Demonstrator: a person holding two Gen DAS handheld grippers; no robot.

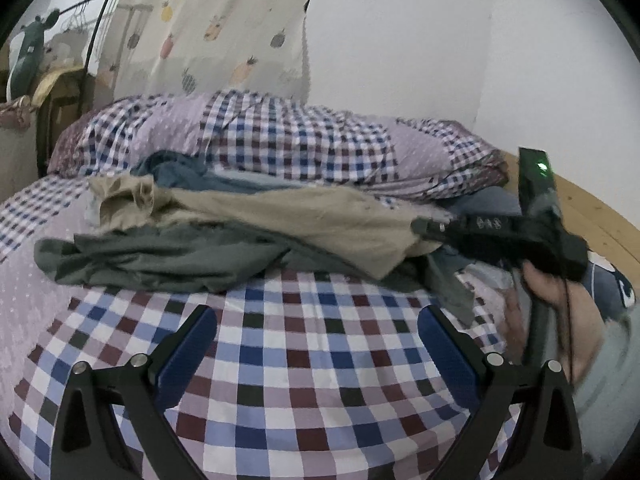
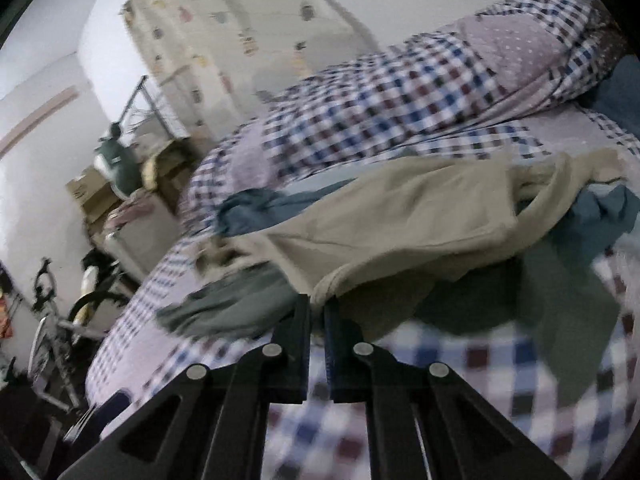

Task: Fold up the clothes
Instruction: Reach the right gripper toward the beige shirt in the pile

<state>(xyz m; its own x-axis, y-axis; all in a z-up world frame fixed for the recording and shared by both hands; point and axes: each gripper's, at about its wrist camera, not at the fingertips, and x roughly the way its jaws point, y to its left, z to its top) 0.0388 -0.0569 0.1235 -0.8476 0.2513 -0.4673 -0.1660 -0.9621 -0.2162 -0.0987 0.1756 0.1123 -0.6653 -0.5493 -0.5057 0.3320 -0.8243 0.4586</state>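
A lived-in home bedroom, this one. A bed [image 1: 304, 360] spread with a checked sheet fills the lower half of the left wrist view, a matching rolled duvet [image 1: 280, 136] lying across at 12 o'clock. Up top hangs a pineapple-print curtain [image 1: 216, 20]; at 10 o'clock stands a clothes rail [image 1: 96, 16] with hangers. In the right wrist view, cardboard boxes [image 2: 90, 194] at 9 o'clock, a bicycle [image 2: 60, 312] at 8 o'clock.
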